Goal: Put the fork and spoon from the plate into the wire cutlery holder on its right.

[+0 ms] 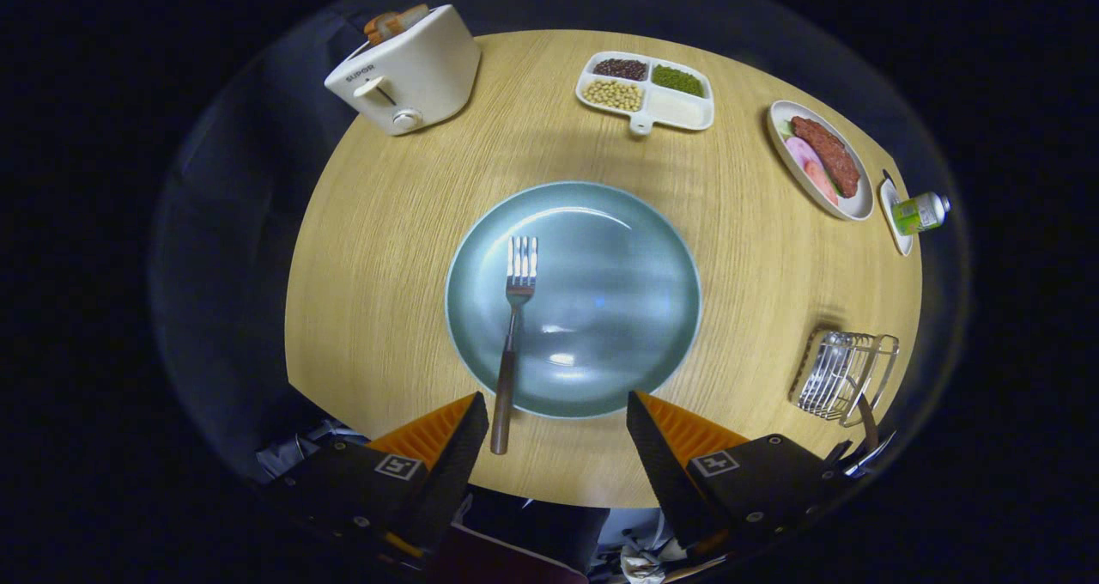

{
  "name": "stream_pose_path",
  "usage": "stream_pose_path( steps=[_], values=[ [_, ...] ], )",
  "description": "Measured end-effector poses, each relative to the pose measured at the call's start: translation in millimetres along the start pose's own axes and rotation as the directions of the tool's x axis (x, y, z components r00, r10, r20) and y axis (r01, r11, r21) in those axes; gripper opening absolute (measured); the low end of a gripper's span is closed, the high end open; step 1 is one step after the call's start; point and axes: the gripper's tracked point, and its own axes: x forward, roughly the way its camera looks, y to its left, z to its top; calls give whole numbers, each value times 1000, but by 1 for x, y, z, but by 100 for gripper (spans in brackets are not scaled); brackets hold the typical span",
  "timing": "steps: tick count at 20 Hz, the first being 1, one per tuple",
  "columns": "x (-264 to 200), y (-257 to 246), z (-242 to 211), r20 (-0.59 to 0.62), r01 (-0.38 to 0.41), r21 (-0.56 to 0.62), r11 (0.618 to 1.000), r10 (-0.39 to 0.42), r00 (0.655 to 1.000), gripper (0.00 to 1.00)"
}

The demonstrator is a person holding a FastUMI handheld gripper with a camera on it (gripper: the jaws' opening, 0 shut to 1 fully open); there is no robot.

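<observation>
A fork [512,335] with a dark handle lies on the left part of the grey-blue plate [618,292], tines pointing away, its handle end hanging over the plate's near rim just by the left finger. My gripper [556,429] is open above the near edge of the round wooden table, its fingers spread wide with nothing between them. The wire cutlery holder [837,376] stands to the right of the plate, beyond the right finger; a dark handle and a shiny utensil end stick out at its near side.
A white toaster [408,73] with bread stands at the far left. A divided dish of beans [646,90] sits at the far middle. An oval plate of meat [820,159] and a small green can [919,213] lie far right.
</observation>
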Motion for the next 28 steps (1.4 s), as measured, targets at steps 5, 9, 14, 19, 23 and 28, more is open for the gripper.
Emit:
stream_pose_path(
  steps=[5,9,14,19,23,28],
  values=[
    [23,11,6,-23,19,-7,1000,-20,1000,88],
    [33,12,7,-34,33,-4,999,-33,999,78],
    [44,14,3,-49,26,20,999,-25,998,69],
    [52,20,4,-52,1,52,999,2,999,55],
    [58,18,5,-52,9,64,998,-6,999,29],
    [58,22,5,-57,-10,75,997,14,998,9]
  ],
)
